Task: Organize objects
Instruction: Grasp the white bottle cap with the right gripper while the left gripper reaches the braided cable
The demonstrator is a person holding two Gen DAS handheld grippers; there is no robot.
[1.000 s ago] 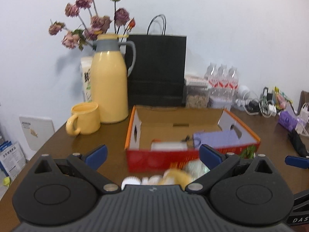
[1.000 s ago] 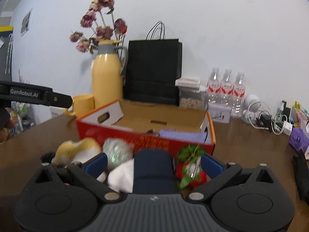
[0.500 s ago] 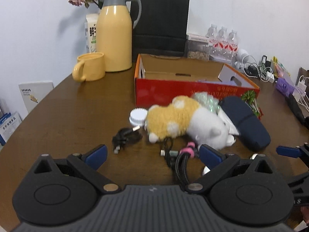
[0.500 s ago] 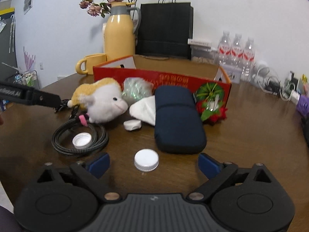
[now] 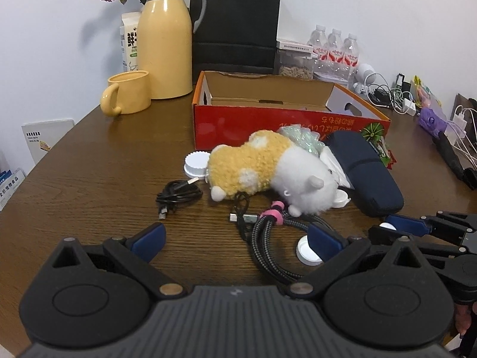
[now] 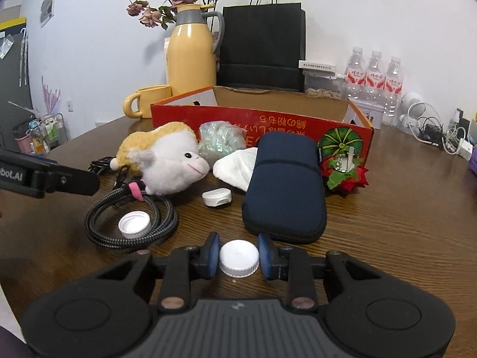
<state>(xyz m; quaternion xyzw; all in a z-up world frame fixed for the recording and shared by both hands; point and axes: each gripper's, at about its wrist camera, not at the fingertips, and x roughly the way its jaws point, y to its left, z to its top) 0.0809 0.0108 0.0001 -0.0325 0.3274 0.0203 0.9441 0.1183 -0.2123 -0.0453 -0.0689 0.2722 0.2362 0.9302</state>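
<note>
My right gripper (image 6: pixel 239 255) is low over the brown table (image 6: pixel 402 238), and its jaws are closing. A white bottle cap (image 6: pixel 239 258) sits between the blue pads, which touch its two sides. My left gripper (image 5: pixel 236 240) is open above a coiled braided cable (image 5: pixel 268 238) and grips nothing. A second white cap (image 6: pixel 134 223) lies inside that coil. Behind it are a yellow-and-white plush sheep (image 6: pixel 167 164), a navy pouch (image 6: pixel 286 188), a small white case (image 6: pixel 217 197) and a crumpled tissue (image 6: pixel 235 167). The open red cardboard box (image 6: pixel 238 119) stands behind them.
A black USB cable (image 5: pixel 179 194) and a white ribbed lid (image 5: pixel 195 164) lie left of the sheep. A red-green ornament (image 6: pixel 342 164) leans at the box's right corner. At the back stand a yellow jug (image 5: pixel 165 38), mug (image 5: pixel 128 92), black bag (image 5: pixel 235 24) and water bottles (image 6: pixel 375 80).
Both grippers sank toward the table and tipped down. The right jaws went from wide open to closed in on the white cap that lay just ahead of them.
</note>
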